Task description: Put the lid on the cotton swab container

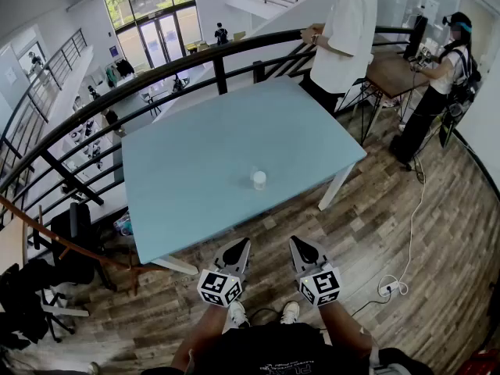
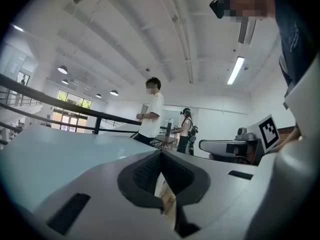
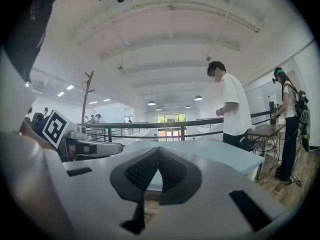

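Note:
A small white cotton swab container (image 1: 258,180) stands alone near the middle of the light blue table (image 1: 203,162); whether its lid is on cannot be told at this distance. Both grippers are held low in front of the table's near edge, away from the container. My left gripper (image 1: 237,250) has its jaws together with nothing between them, as the left gripper view shows (image 2: 161,154). My right gripper (image 1: 301,248) is likewise shut and empty (image 3: 159,151). Neither gripper view shows the container.
A black railing (image 1: 117,92) runs behind the table. A person in a white shirt (image 1: 344,30) stands at the table's far right corner; another person (image 1: 441,76) works at a brown desk (image 1: 394,73). A cable and power strip (image 1: 391,287) lie on the wooden floor at right.

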{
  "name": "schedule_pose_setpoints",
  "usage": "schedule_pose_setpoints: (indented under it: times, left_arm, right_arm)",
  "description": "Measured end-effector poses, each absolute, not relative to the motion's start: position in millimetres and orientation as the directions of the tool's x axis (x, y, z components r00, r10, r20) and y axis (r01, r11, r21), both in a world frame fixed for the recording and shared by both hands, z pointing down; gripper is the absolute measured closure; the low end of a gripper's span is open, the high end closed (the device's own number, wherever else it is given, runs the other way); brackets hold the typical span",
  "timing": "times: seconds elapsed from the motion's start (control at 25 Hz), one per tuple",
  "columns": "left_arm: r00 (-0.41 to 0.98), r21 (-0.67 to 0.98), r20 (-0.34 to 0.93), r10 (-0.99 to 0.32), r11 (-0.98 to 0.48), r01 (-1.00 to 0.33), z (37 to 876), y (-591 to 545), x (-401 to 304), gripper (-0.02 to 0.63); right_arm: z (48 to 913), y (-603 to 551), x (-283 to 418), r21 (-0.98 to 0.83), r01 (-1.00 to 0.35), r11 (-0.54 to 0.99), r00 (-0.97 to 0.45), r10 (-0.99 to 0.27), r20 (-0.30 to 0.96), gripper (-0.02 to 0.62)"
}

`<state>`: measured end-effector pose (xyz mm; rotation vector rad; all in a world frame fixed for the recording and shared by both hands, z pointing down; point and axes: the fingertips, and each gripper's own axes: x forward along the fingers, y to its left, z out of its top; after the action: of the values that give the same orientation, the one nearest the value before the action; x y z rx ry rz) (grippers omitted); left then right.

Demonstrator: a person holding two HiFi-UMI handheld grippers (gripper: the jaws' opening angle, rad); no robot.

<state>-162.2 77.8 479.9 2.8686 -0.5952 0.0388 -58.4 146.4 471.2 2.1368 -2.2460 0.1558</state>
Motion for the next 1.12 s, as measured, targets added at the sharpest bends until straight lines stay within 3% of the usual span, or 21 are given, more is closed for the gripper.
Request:
schedule_pose_setpoints:
  times: [1.12]
  left_arm:
    - [0.85, 0.168, 0.168, -0.498, -0.836, -0.523, 510, 133, -105, 0.597]
  right_arm:
    - [481, 197, 6, -0.127, -0.971, 0.2, -0.207, -0.977, 0.049, 0.577]
